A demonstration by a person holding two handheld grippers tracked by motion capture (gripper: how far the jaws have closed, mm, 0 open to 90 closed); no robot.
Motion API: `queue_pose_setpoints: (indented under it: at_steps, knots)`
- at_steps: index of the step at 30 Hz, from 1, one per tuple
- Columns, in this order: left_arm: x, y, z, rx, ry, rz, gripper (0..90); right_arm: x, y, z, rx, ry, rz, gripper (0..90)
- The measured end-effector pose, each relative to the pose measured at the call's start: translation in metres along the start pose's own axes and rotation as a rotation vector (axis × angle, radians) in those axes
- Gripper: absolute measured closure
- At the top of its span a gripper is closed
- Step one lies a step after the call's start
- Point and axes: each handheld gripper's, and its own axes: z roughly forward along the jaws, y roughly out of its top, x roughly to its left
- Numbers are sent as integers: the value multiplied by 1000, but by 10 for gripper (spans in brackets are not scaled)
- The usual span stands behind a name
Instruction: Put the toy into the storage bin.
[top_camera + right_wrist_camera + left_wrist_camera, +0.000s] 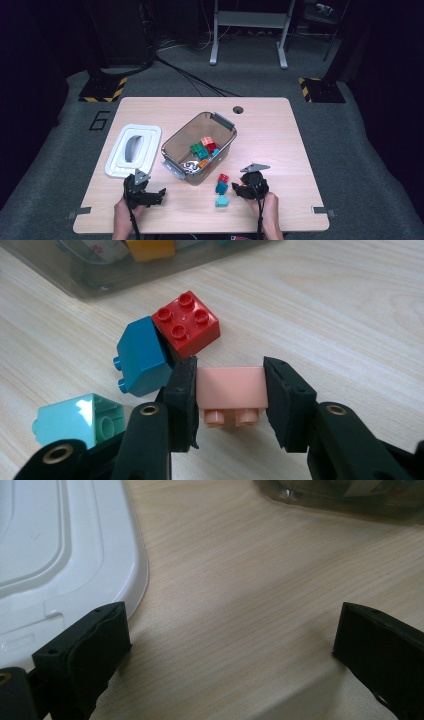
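Pink brick pinched in the right jaws

Pink brick (pixel 231 388) sits clamped between the two jaws of the right gripper (pixel 230 395), studs pointing back toward the hand, low over the desk (pixel 270 130) near its front edge. Just left of it lie three loose bricks: a red brick (pixel 187 326) studs-up, a dark teal brick (pixel 142 356) tipped on its side and touching the red one, and a pale turquoise brick (pixel 80 420) nearest the person. In the high view the pink brick is hard to make out behind the hand.

Beyond the bricks stands a clear brown bin (pixel 197 145) holding more coloured bricks. Its white lid (pixel 132 150) lies flat on the desk to the left. The left gripper (pixel 230 645) rests at the near left, jaws spread wide over bare wood, one jaw just beside the lid's corner.
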Motion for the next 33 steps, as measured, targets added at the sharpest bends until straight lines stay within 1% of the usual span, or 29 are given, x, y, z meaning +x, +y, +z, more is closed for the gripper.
queue_pose_setpoints:
  at_steps: [2,4,5,7,8,10,11,12,13,14,15,16,17,18,19,21,22,23,24,25,26,27,29,31,33]
  knots:
    - [0,0,0,0,0,0,15,-1,1,-2,-9,0,14,587]
    - [0,0,0,0,1,0,15,-3,3,-4,-18,-2,0,587]
    - [0,0,0,0,0,0,15,-3,4,-6,-18,-4,9,587]
    - [0,0,0,0,0,0,15,-5,6,-9,-30,-2,1,587]
    - [0,0,0,0,0,1,15,-5,8,-11,-34,-5,11,587]
    - [0,0,0,1,0,-1,15,-6,9,-12,-33,-2,14,587]
    - [0,0,0,3,-2,-1,15,-7,10,-14,-42,-8,5,587]
    - [-1,0,0,-1,-2,-8,15,-6,12,-15,-48,-8,9,587]
    - [0,0,0,0,1,-2,15,-7,14,-18,-54,-6,9,587]
    - [0,0,0,0,1,-2,15,-7,14,-18,-54,-6,9,587]
    - [-1,0,0,-4,2,-8,15,-6,18,-20,-56,-9,16,587]
    - [-1,0,0,-1,0,-3,15,-8,19,-21,-57,-7,-5,587]
    - [-1,0,0,-1,0,-3,15,-8,19,-21,-57,-7,-5,587]
    - [0,0,0,-1,1,1,15,-8,24,-23,-66,-8,-9,588]
    - [0,0,0,-3,2,-1,15,-7,25,-24,-65,-7,6,587]
    - [0,0,0,-2,0,0,15,-6,28,-26,-70,-11,12,588]
    - [0,0,0,1,1,1,15,-8,31,-28,-74,-12,-8,588]
    - [0,0,0,1,0,1,15,-8,34,-30,-78,-13,-4,588]
    - [0,0,0,1,0,1,15,-9,36,-30,-87,-12,-10,588]
    - [0,0,0,1,0,0,15,-9,38,-32,-82,-16,-8,588]
    - [0,0,0,1,0,1,15,-8,40,-33,-87,-14,4,588]
    - [0,0,0,1,0,0,15,-10,42,-35,-90,-15,-13,588]
    - [0,0,0,1,1,1,15,-11,46,-37,-100,-18,-14,588]
    - [0,0,0,1,0,0,15,-12,48,-39,-96,-21,-12,588]
    - [0,0,0,1,0,0,15,-14,55,-43,-113,-23,-8,589]
